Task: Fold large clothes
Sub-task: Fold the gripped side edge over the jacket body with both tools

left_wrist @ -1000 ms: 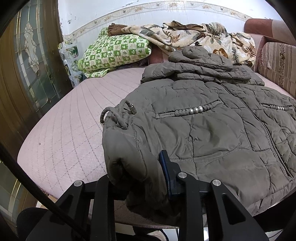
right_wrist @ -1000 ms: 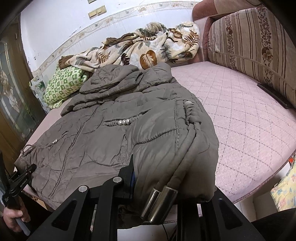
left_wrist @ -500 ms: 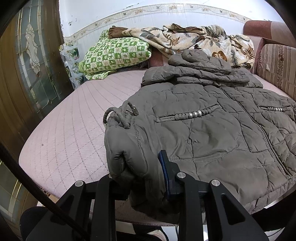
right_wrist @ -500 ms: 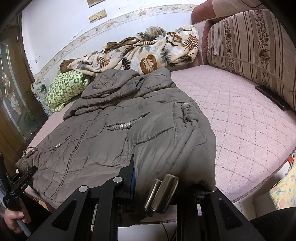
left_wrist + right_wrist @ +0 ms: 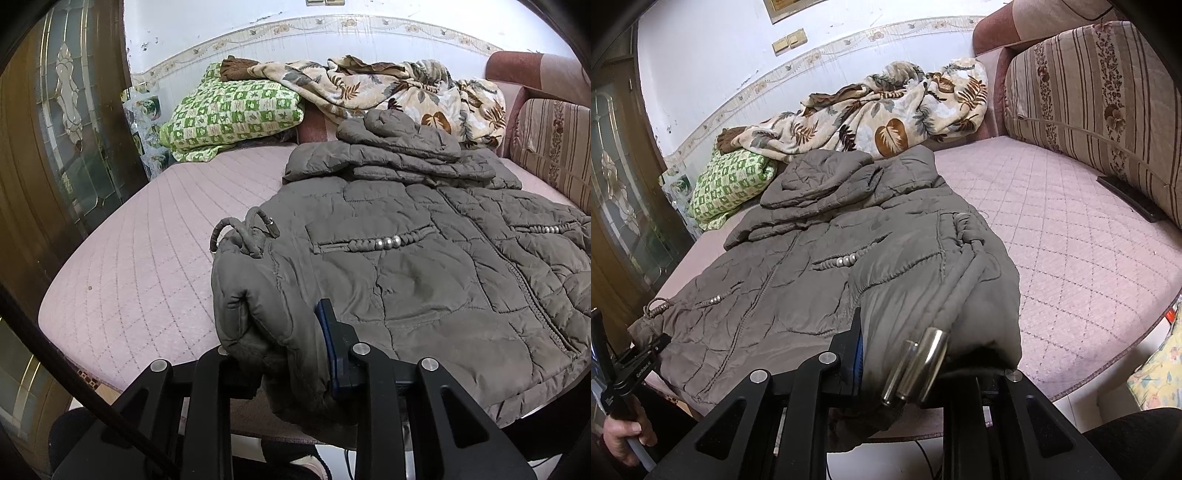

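Item: grey padded jacket (image 5: 424, 266), frame centre, on pink mattress (image 5: 147, 258). Left gripper (image 5: 291, 354) and right gripper (image 5: 923, 354) each clamp, apparently, a hem corner; lift both evenly.

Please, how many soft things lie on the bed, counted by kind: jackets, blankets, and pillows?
Jackets: 1, the grey-brown puffer jacket
Blankets: 1, the leaf-print blanket
Pillows: 1, the green checked pillow
Total: 3
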The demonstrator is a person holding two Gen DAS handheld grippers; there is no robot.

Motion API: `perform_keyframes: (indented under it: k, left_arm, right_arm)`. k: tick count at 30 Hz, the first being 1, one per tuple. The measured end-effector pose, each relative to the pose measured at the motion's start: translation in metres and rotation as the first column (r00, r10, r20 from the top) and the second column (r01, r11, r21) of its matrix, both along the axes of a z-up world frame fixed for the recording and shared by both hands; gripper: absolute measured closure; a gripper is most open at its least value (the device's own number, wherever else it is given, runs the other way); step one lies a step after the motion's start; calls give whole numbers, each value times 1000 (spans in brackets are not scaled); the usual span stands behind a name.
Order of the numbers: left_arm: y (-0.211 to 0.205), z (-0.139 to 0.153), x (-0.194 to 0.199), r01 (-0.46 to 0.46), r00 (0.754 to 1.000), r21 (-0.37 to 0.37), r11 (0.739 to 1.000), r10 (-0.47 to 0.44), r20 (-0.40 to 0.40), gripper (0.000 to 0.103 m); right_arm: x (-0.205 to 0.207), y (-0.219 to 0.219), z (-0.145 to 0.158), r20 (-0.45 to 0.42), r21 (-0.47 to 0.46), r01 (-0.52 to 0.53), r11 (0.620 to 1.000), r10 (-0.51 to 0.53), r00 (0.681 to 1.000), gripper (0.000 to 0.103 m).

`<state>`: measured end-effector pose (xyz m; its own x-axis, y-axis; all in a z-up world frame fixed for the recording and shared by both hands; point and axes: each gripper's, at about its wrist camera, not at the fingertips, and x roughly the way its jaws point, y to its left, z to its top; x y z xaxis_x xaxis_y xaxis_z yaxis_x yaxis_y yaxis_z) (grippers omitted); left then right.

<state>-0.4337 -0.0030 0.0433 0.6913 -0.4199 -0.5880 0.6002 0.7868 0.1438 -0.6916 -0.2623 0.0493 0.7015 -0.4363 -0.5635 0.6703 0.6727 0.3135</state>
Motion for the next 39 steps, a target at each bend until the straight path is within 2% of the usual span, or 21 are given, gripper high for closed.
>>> perform_keyframes:
  k: [9,20,30,39]
  left_arm:
    - [-2,24,9,28,999,-37,999,-28,18,78]
    - [-19,83,30,59,995,-114,992,-48,91,78]
    - [-59,153,73,83,989,-192,978,-58,132,78]
    - [-117,198,126,88,986,-211,973,-55,158,78]
  right_arm:
    - [1,-5,32,45,-46,-22,999,24,999,84]
    - [12,-21,79,122,-95,-33,995,44,992,85]
    - [41,-59,134,190,-129,-34,991,59,980,85]
    - [88,-115,174,221,-136,-39,990,69,973,85]
